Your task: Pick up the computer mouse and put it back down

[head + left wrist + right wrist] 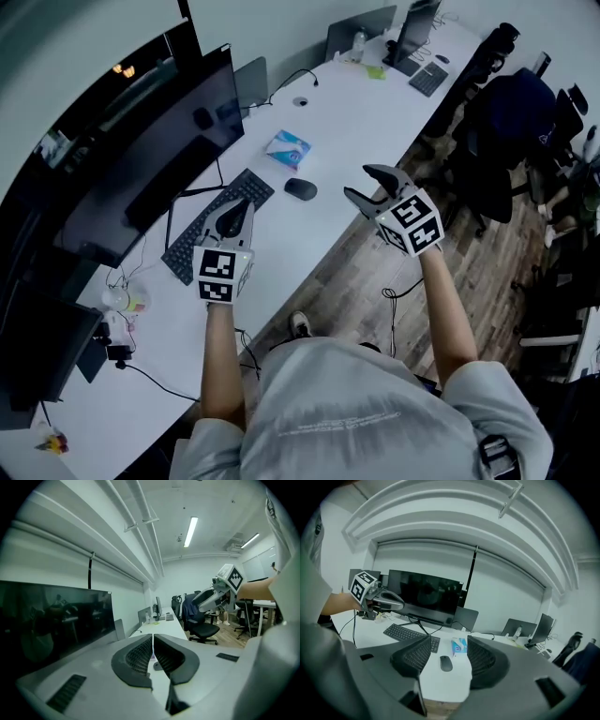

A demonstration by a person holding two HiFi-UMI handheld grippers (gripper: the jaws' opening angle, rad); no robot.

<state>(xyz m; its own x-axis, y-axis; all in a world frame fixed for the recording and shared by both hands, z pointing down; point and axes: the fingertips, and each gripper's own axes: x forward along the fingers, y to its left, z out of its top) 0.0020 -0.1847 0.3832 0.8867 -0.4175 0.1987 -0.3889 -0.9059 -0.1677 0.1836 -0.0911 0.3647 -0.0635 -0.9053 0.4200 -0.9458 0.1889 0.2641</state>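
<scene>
The dark computer mouse (pixel 300 188) lies on the white desk (pixel 356 112), between the keyboard and the desk's near edge. My right gripper (pixel 367 187) hangs open just off the desk edge, to the right of the mouse and apart from it. In the right gripper view the mouse (pixel 446 663) shows ahead between the spread jaws of my right gripper (pixel 449 653), with nothing held. My left gripper (pixel 236 210) hovers over the keyboard's right end, shut and empty. In its own view the left gripper (pixel 153 648) shows its jaws almost touching.
A black keyboard (pixel 220 223) lies in front of a large dark monitor (pixel 141 150). A blue and white tissue pack (pixel 288 148) sits just beyond the mouse. Laptops and another keyboard stand at the desk's far end. Office chairs (pixel 506 112) line the wooden floor at right.
</scene>
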